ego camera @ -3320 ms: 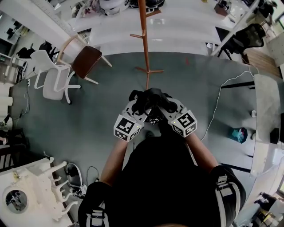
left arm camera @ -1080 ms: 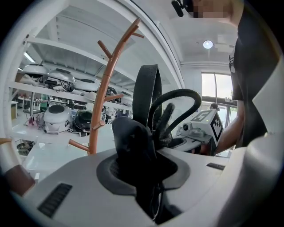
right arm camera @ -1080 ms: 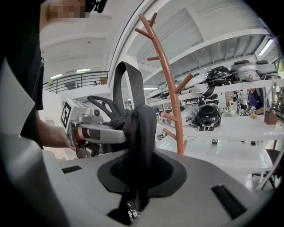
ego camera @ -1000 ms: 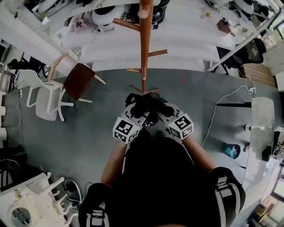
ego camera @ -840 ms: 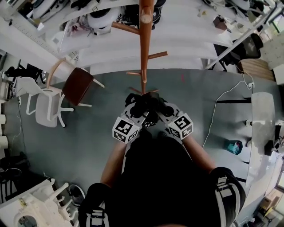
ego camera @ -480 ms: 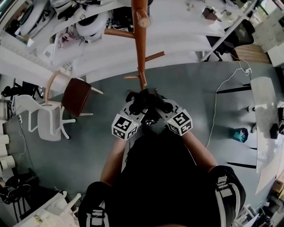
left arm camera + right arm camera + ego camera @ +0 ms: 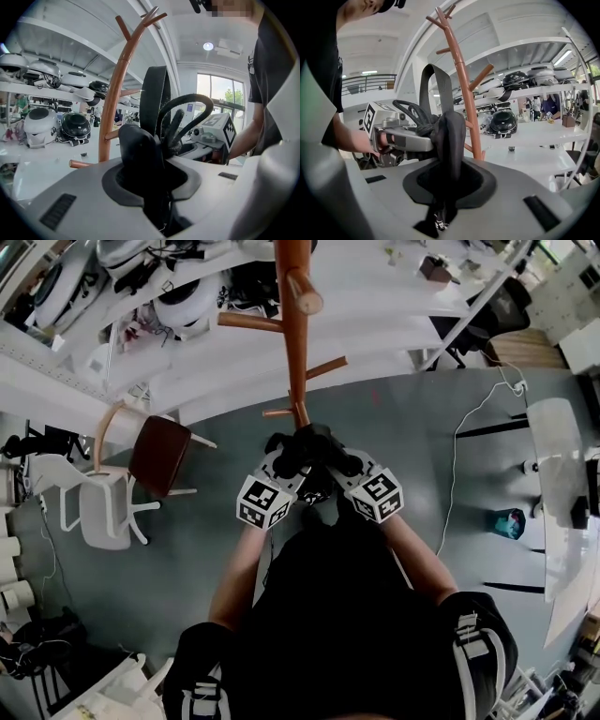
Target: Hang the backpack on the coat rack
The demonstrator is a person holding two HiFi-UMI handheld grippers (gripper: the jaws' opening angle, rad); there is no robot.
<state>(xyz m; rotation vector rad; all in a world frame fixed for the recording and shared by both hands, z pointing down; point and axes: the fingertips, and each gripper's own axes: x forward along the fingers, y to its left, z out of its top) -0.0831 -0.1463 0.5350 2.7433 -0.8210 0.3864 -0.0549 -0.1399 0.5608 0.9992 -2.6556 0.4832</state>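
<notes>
The brown wooden coat rack stands straight ahead, its pegs branching left and right. I hold the black backpack by its top, close in front of the pole. My left gripper is shut on bunched black fabric beside the carry strap. My right gripper is shut on the other side of the top fabric. From each gripper view, the rack rises just behind the strap. The bag's body hangs hidden below the grippers.
A brown chair and a white chair stand at left. White shelves with helmets run behind the rack. A white cable trails on the grey floor at right, near a desk.
Both grippers have carried the backpack forward towards the coat rack. The pole and its pegs now loom larger and nearer. The grips have not changed.
</notes>
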